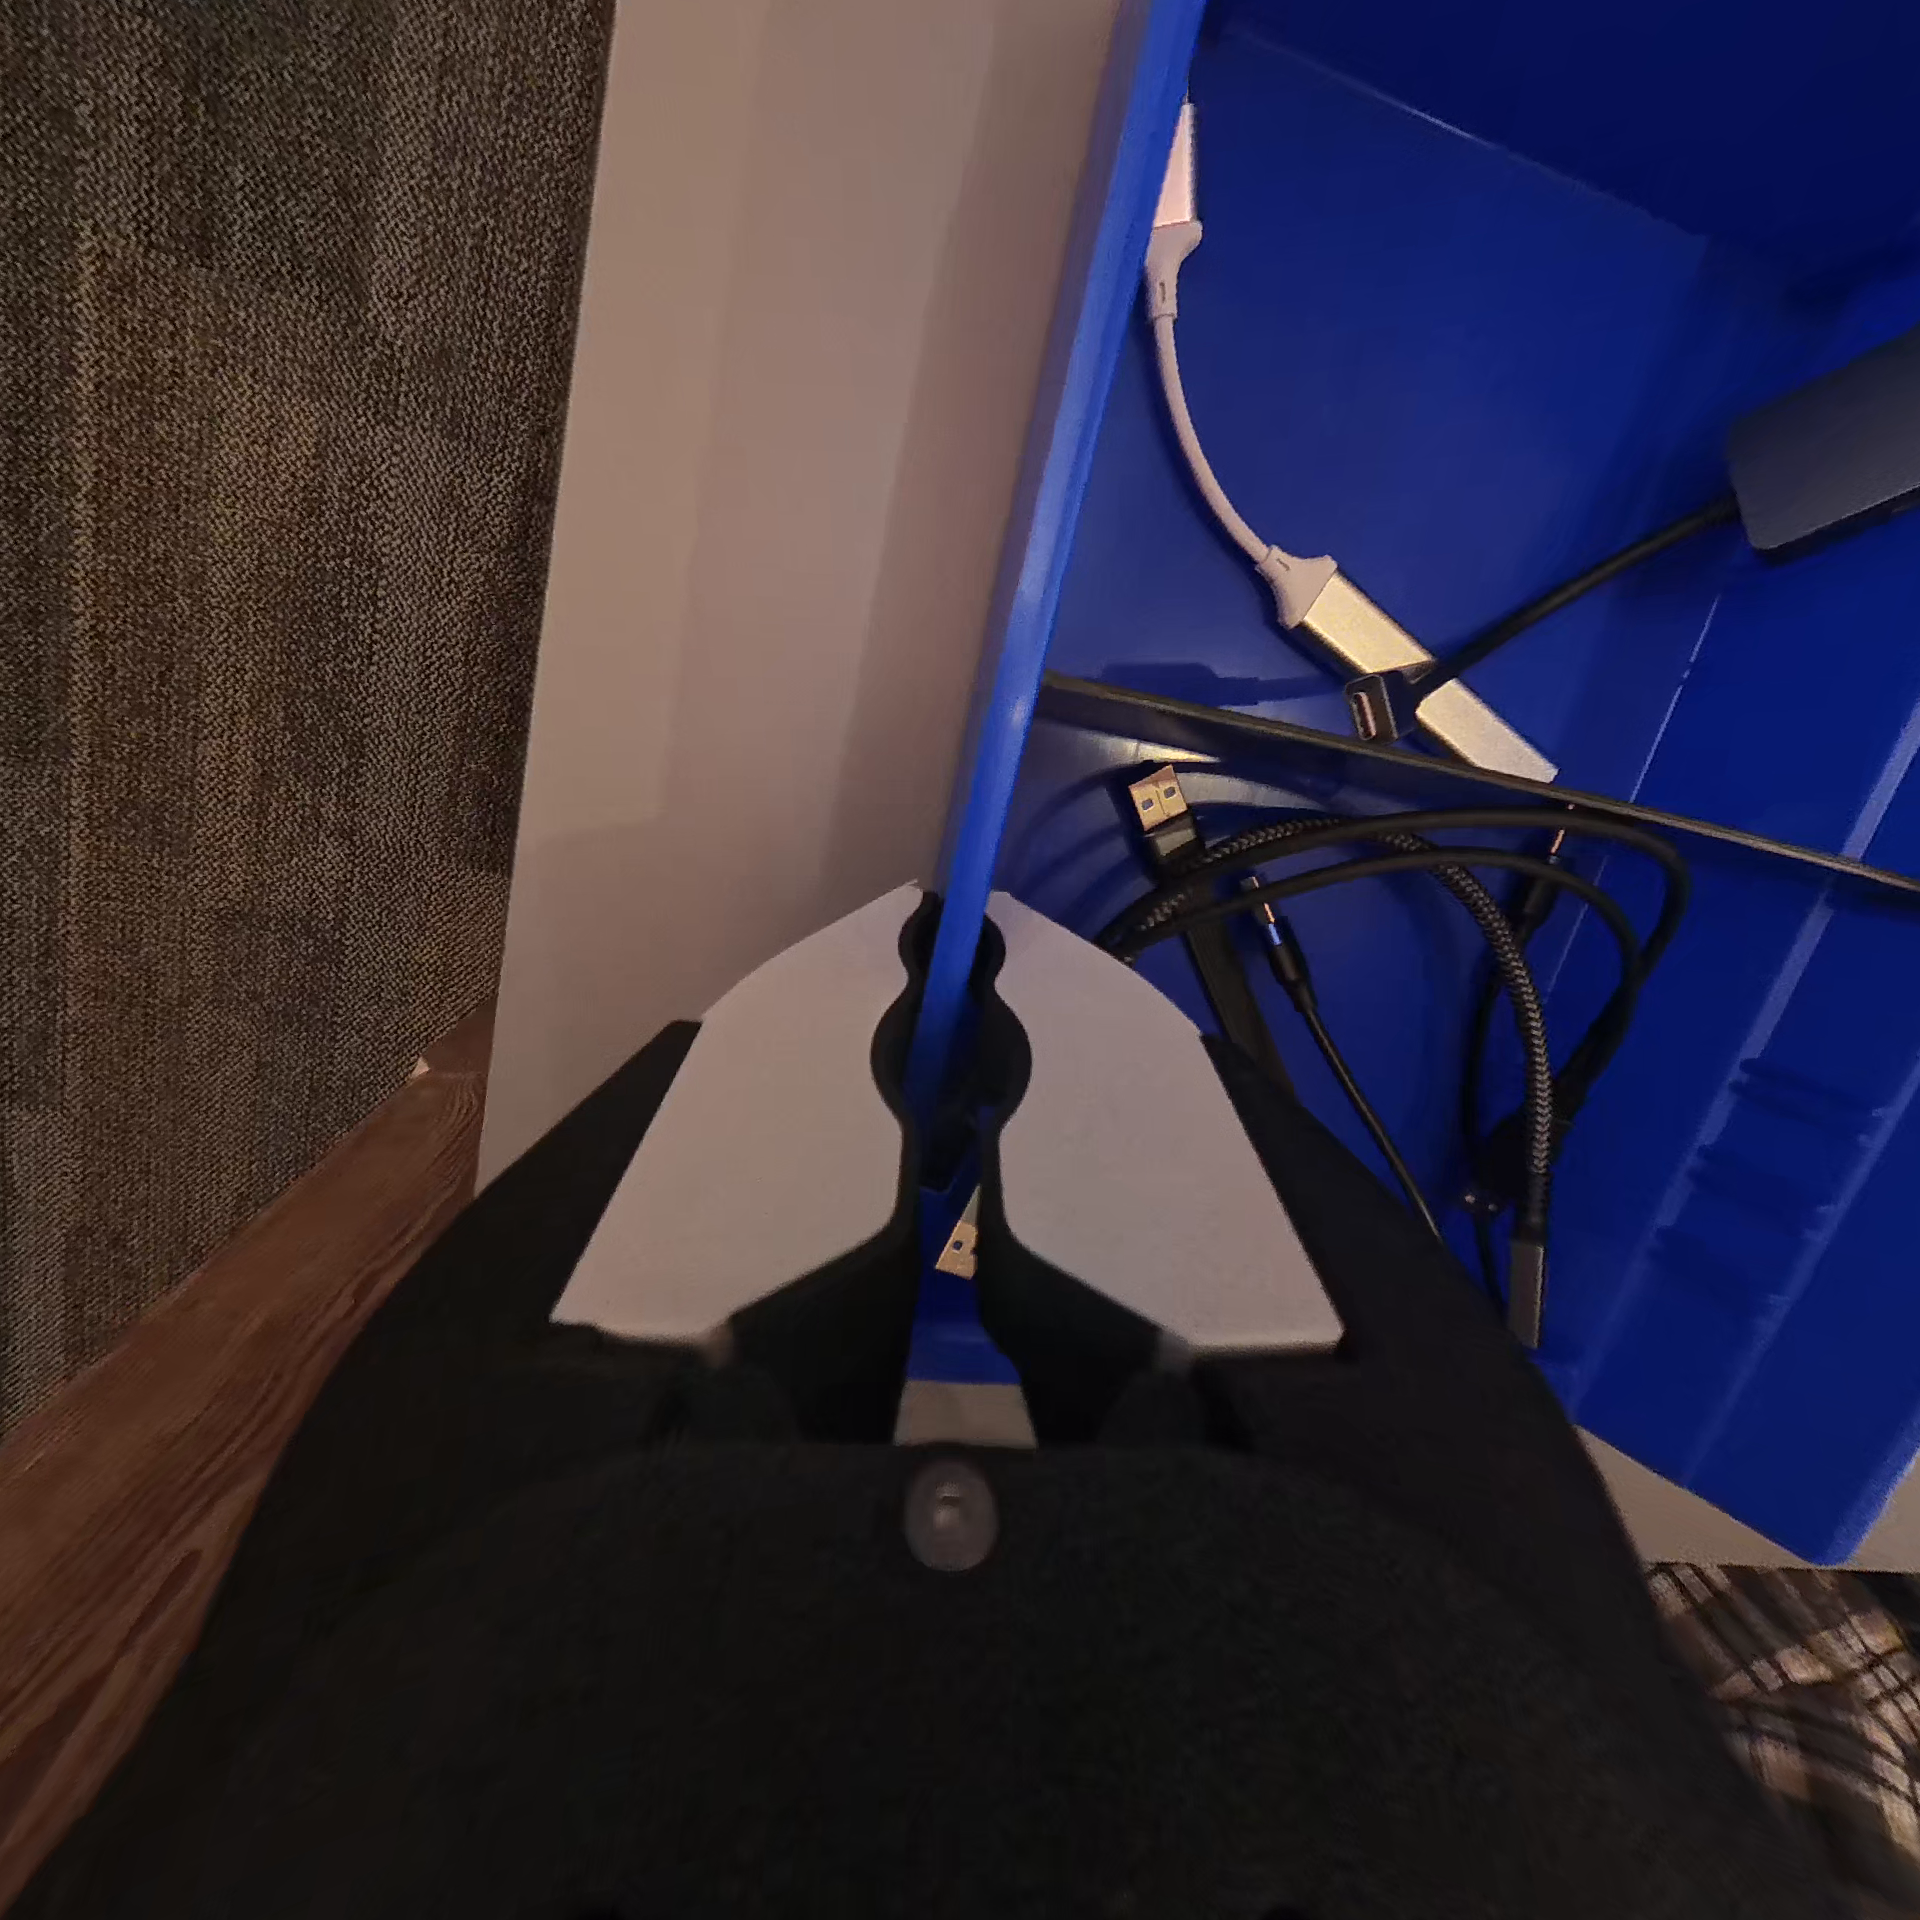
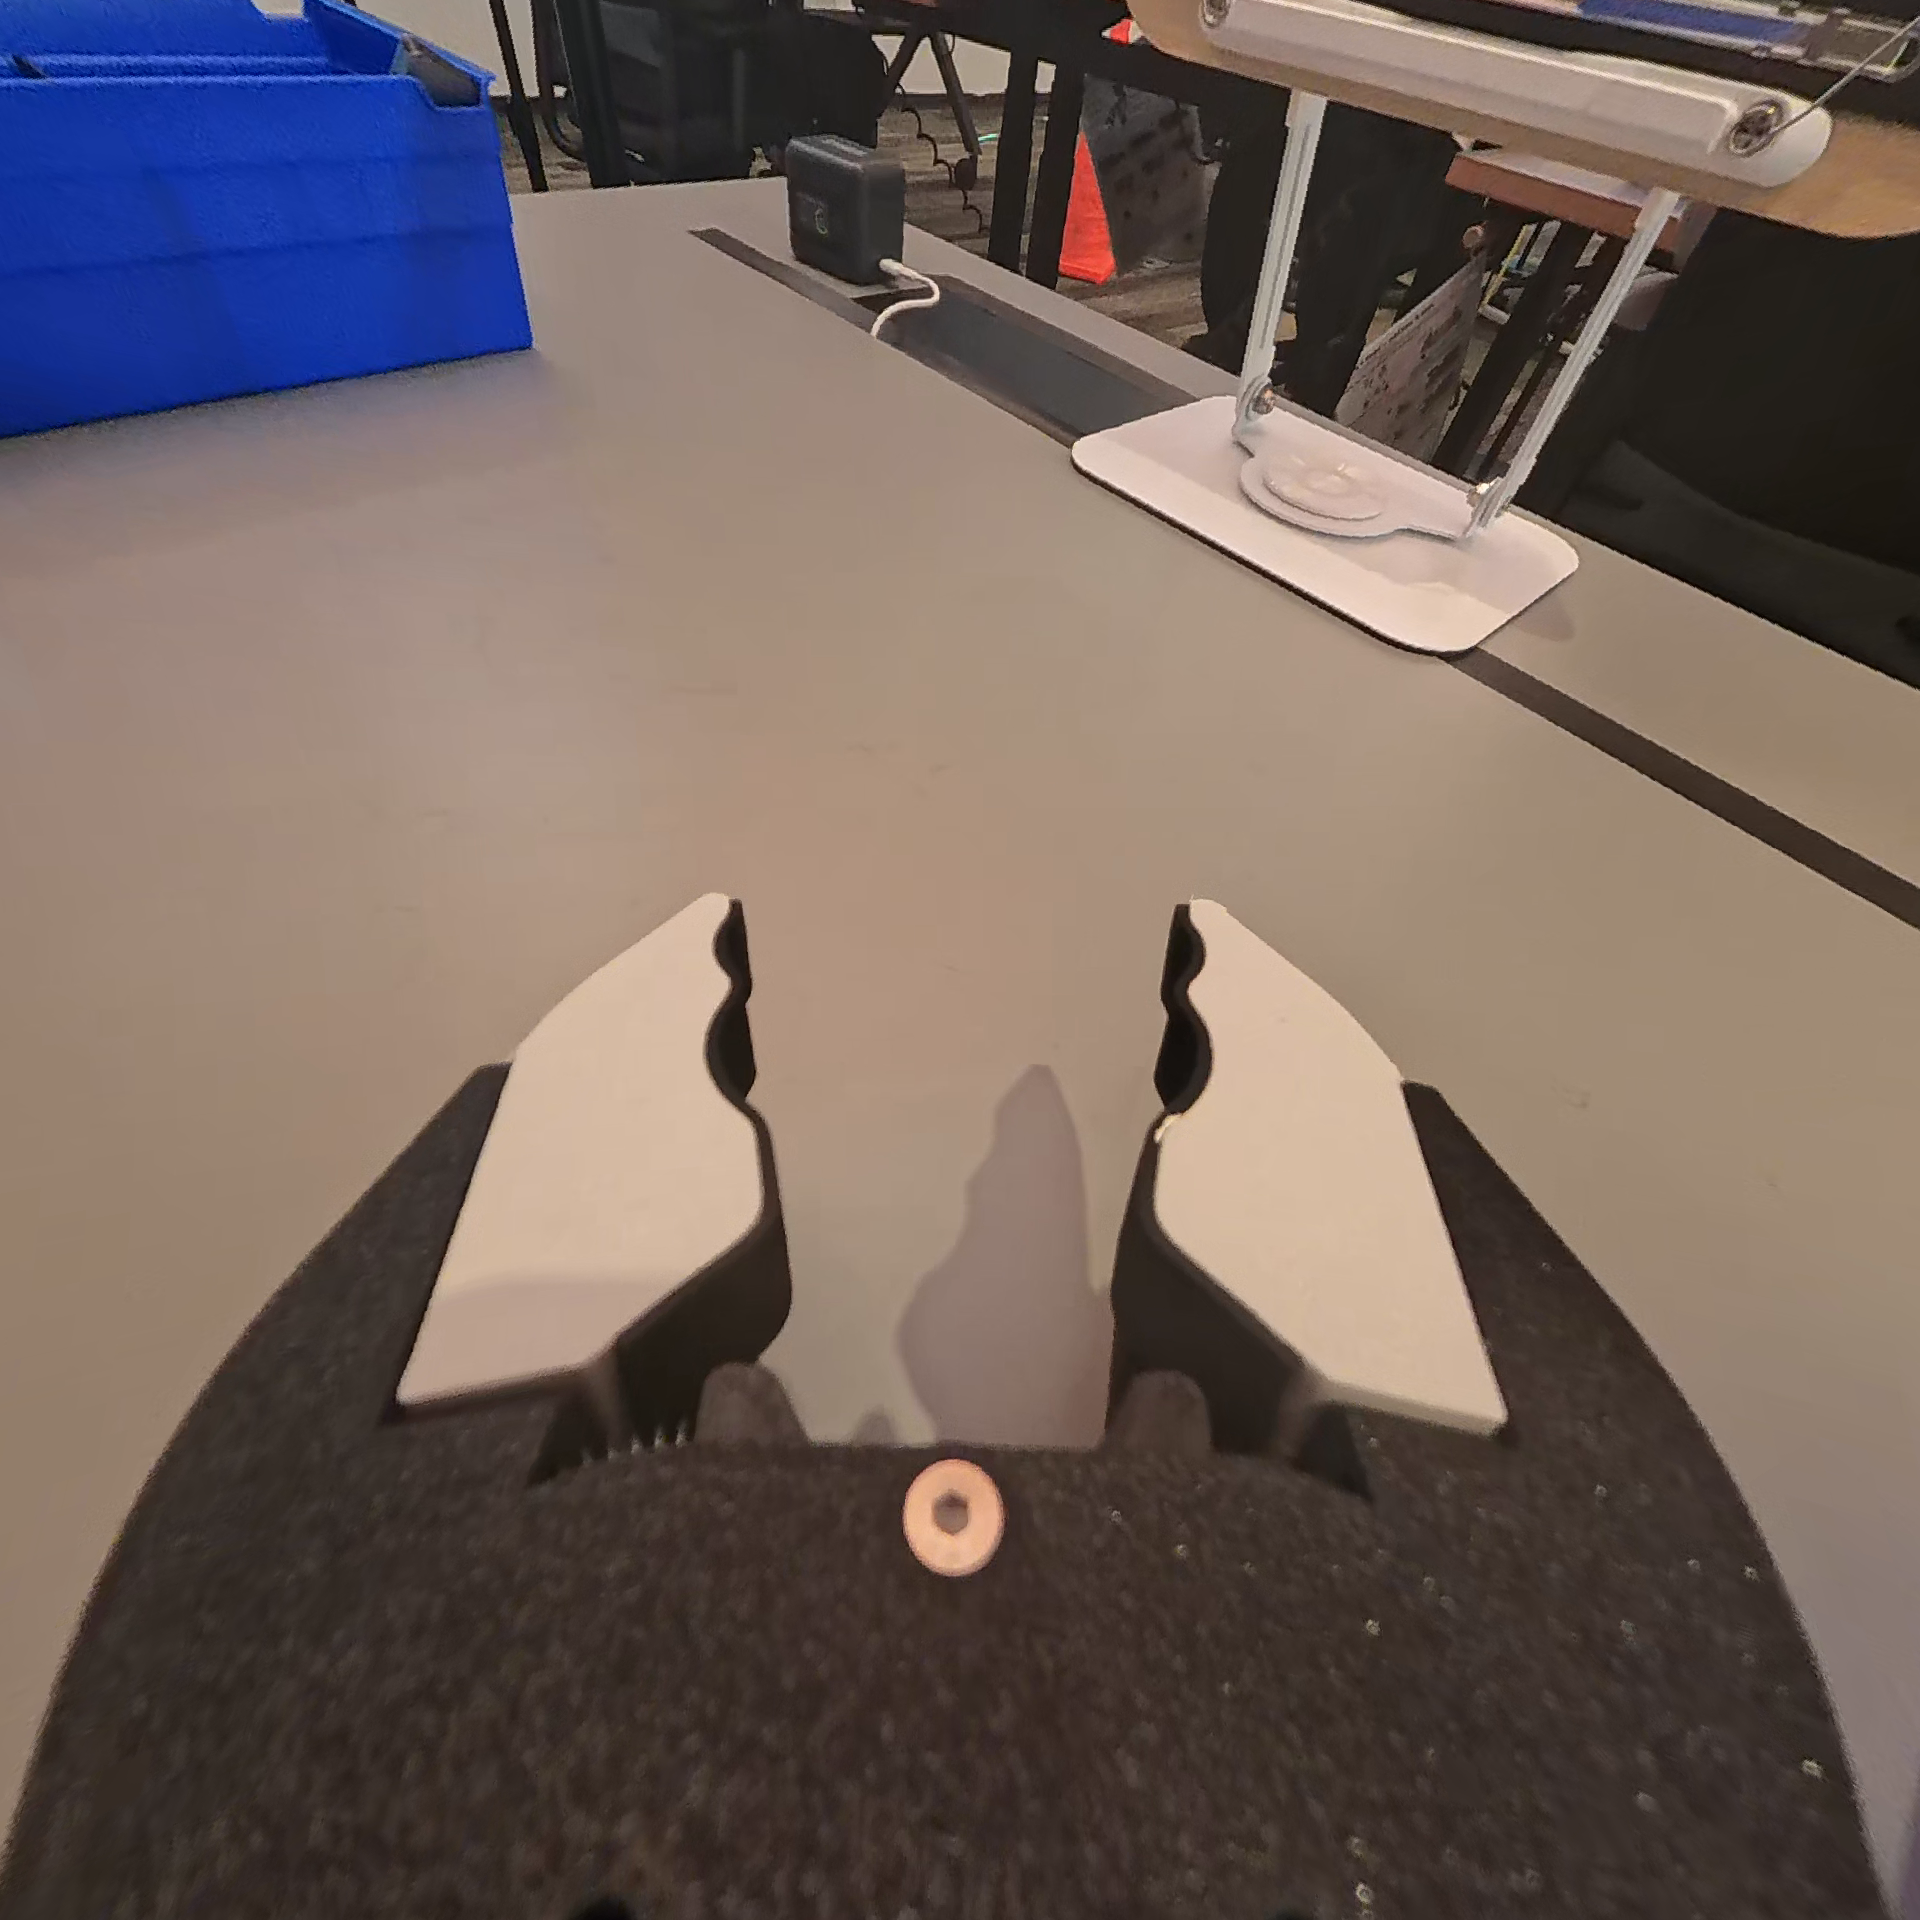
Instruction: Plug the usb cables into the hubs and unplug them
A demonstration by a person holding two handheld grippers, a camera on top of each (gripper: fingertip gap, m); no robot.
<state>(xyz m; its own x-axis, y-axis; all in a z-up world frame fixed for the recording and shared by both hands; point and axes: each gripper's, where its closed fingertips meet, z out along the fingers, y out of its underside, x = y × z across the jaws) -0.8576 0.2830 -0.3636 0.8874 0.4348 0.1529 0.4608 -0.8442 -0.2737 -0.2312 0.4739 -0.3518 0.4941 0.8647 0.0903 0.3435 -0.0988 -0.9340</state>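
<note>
In the left wrist view my left gripper [image 1: 951, 920] is shut on a black USB cable plug [image 1: 948, 1132]. Its metal tip [image 1: 961, 1247] points back toward the camera. The gripper is over the left rim of a blue bin [image 1: 1049, 499]. A black divider [image 1: 1455, 774] splits the bin. The far compartment holds a silver hub with a white cable [image 1: 1382, 655] and a grey hub [image 1: 1860, 468]. The near compartment holds several black cables [image 1: 1517, 987] and a loose USB plug [image 1: 1164, 805]. My right gripper [image 2: 961, 914] is open and empty above the grey table [image 2: 727, 623].
In the right wrist view the blue bin [image 2: 260, 239] stands at the far left. A white stand [image 2: 1330, 520] sits at the right by a dark strip in the table. A black charger block [image 2: 842, 208] sits at the back. Carpet and a wooden edge [image 1: 239, 1299] lie left of the table. There is about 65 centimetres between the tips of the two grippers.
</note>
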